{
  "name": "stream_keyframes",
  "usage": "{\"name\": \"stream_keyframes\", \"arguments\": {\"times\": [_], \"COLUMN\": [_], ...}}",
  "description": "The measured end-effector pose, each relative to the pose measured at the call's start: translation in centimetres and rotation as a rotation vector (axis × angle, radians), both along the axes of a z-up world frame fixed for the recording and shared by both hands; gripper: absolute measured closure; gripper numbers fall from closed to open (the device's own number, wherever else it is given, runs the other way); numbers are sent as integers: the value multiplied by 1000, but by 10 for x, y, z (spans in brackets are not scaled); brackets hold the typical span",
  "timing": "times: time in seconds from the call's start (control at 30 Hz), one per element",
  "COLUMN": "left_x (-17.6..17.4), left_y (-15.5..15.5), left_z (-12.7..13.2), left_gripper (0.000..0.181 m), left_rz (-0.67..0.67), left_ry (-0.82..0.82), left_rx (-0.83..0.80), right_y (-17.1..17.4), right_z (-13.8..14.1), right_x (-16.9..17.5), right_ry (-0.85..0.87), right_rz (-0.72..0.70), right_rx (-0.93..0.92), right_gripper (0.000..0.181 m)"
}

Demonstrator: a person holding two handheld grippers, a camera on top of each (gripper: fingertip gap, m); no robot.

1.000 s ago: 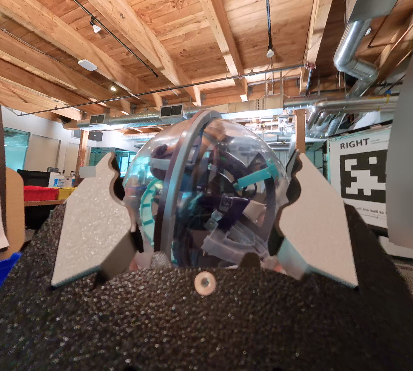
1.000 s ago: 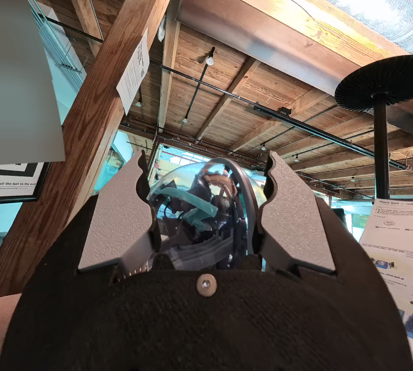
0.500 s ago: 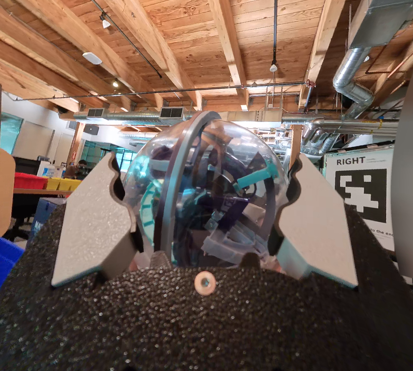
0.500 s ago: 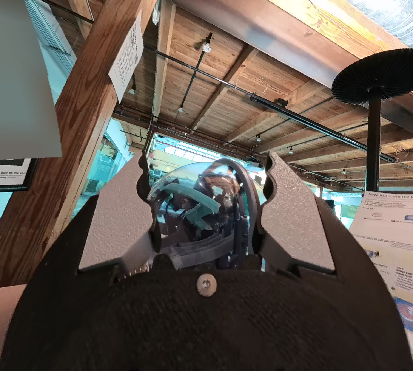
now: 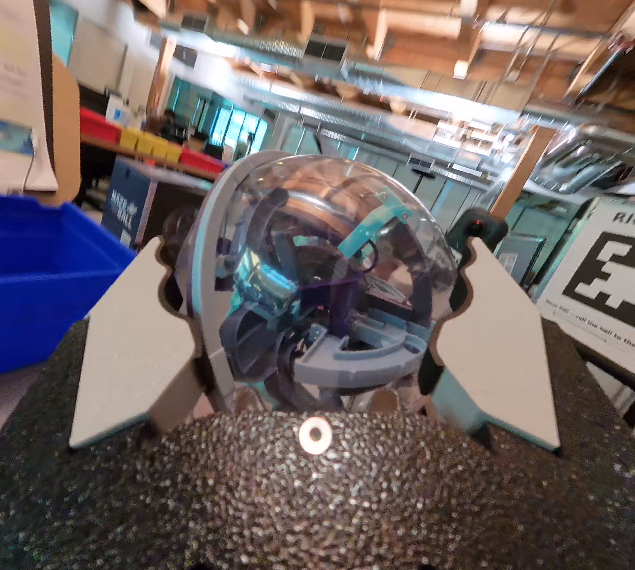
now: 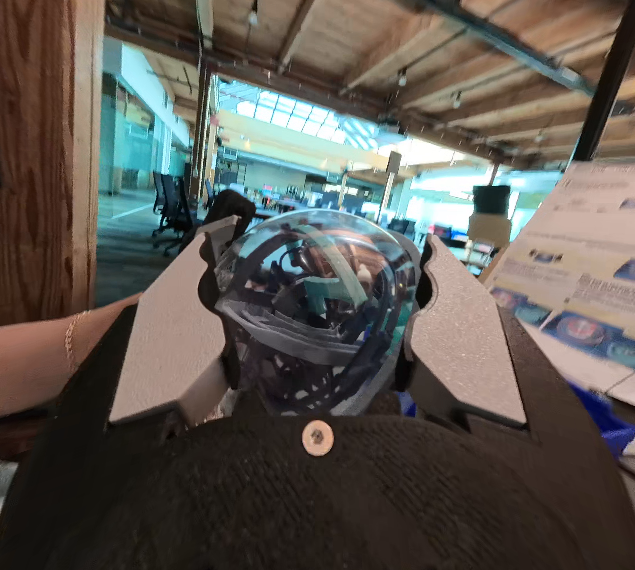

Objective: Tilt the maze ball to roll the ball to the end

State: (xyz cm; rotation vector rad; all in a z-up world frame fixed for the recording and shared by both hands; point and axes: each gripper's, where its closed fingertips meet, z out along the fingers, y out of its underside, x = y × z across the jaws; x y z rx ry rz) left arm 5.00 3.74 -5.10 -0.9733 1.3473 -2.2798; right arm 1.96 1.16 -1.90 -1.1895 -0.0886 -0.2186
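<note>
The maze ball [image 5: 309, 278] is a clear plastic sphere with a grey seam ring and grey, teal and purple tracks inside. My left gripper [image 5: 314, 264] is shut on it, grey fingers [image 5: 137, 330] pressing both sides. My right gripper [image 6: 314, 261] is shut on the same maze ball [image 6: 316, 299] from the other side, and its tips show beyond the sphere in the left wrist view [image 5: 477, 230]. The ball is held up in the air. I cannot make out the small ball inside the tracks.
A blue bin [image 5: 51, 278] sits low left. A marker board [image 5: 598, 278] stands at the right. A wooden post [image 6: 44, 124] rises at the left, with a person's forearm [image 6: 51, 347] below it. Printed sheets [image 6: 567, 261] lean at the right.
Both grippers have pitched down sharply with the maze ball: the views swung from the ceiling to the room. The ball's inner tracks have rotated. The frames now are motion-blurred.
</note>
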Motion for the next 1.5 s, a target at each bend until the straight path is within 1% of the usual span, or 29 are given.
{"name": "stream_keyframes", "arguments": {"times": [0.13,0.23,0.33,0.47,0.57,0.7,0.87,1.0,1.13,1.23,1.3,1.37,1.5], "left_x": [12,20,25,28,27,23,20,24,25,14,7,7,14], "left_y": [-9,-8,-3,1,0,-1,2,7,10,8,8,8,7], "left_z": [-44,-71,-92,-119,-132,-134,-136,-134,-137,-142,-147,-149,-147], "left_gripper": [26,26,27,27,27,26,25,24,24,24,25,25,26], "left_rz": [-50,-48,-86,-167,-210,-237,-263,-232,-245,-329,-375,-381,-371], "left_ry": [108,162,252,407,487,535,570,485,522,560,551,537,516], "left_rx": [205,321,334,294,287,268,264,280,255,279,331,346,308], "right_y": [19,28,34,38,40,39,37,39,40,39,38,37,34], "right_z": [-55,-82,-101,-126,-140,-140,-134,-134,-134,-135,-136,-136,-137], "right_x": [17,28,36,42,41,38,27,27,30,29,29,33,40], "right_ry": [85,156,231,355,401,402,234,150,181,207,215,224,275], "right_rz": [52,80,111,152,178,209,222,190,183,200,207,199,194], "right_rx": [-225,-282,-306,-376,-427,-426,-406,-392,-387,-401,-404,-391,-375], "right_gripper": [43,41,44,48,48,50,58,62,64,59,58,60,60]}}
